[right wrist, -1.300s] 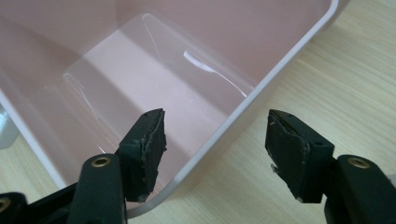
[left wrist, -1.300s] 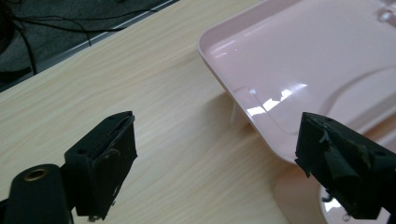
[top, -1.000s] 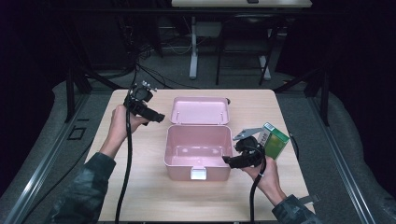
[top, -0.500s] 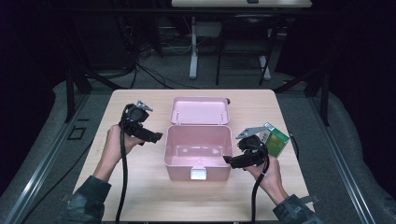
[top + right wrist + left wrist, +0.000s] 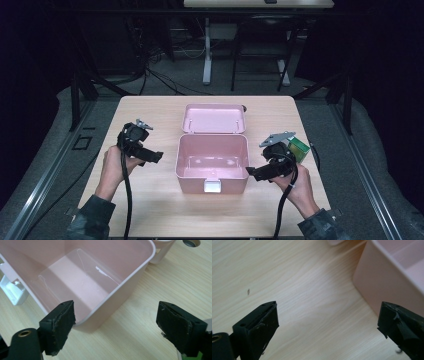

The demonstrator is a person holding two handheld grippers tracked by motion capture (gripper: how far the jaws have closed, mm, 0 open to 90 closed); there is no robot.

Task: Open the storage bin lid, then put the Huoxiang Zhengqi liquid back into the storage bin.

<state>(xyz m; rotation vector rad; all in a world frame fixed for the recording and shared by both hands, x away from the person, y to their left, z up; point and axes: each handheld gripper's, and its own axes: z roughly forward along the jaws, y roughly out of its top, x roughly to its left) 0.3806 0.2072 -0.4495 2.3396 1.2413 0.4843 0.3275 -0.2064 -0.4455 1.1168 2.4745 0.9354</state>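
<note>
- Pink box [image 5: 212,162] sits open mid-table [image 5: 150,210], lid [image 5: 214,119] flipped back flat behind it, white latch [image 5: 212,186] on the wall facing you. Box hasn't moved since the earlier frames.
- Your left gripper [image 5: 157,157] is now left of the box, near its left wall and not touching it; a second ago it was further back and higher, out beside the lid, so it has come toward you and dropped.
- Left gripper view: jaws spread wide over bare wood, nothing between them, box corner [image 5: 387,272] just beside the right-hand jaw. Released.
- Your right gripper [image 5: 251,172] is at the box's right front corner, tips right by the rim. It sits slightly higher than a second ago, otherwise same spot.
- Right gripper jaws have just been opening; right gripper view shows them wide apart, the box's corner [image 5: 100,320] between them, pads clear of it. Released.
- Green packet [image 5: 298,148] lies right of the box, just behind your right gripper, same place as before.
</note>
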